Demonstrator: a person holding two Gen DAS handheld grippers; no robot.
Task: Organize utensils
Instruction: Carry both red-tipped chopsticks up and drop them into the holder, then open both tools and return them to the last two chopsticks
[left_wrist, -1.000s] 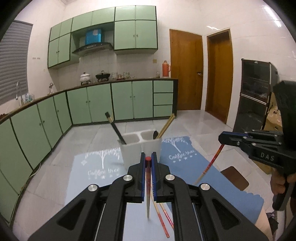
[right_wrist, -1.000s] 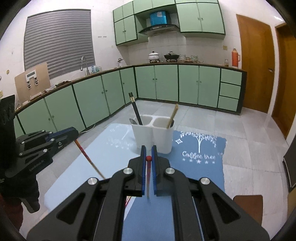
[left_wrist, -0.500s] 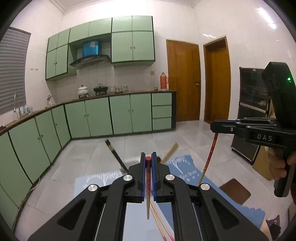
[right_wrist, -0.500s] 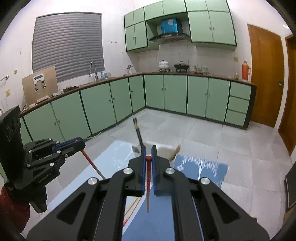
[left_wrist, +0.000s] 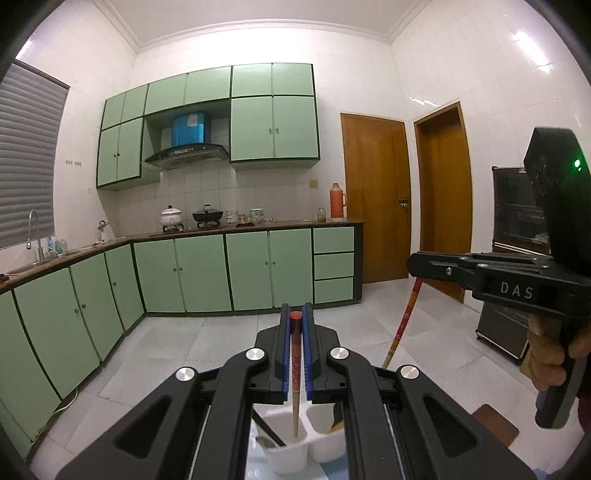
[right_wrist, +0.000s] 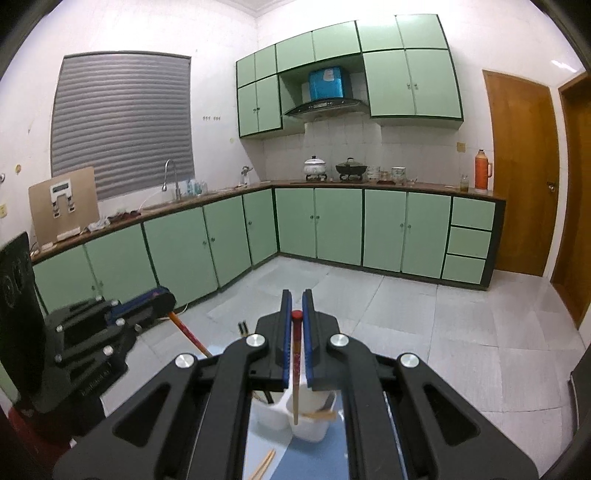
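From the left wrist, my left gripper (left_wrist: 296, 325) was clamped on a red-topped patterned wooden chopstick (left_wrist: 295, 373) hanging over the near white two-compartment plastic holder (left_wrist: 288, 458).

From the right wrist, my right gripper (right_wrist: 296, 322) pinched a matching chopstick (right_wrist: 296, 373) above that holder (right_wrist: 310, 430) on the blue mat (right_wrist: 332, 461), green cabinets (right_wrist: 384, 229) far.
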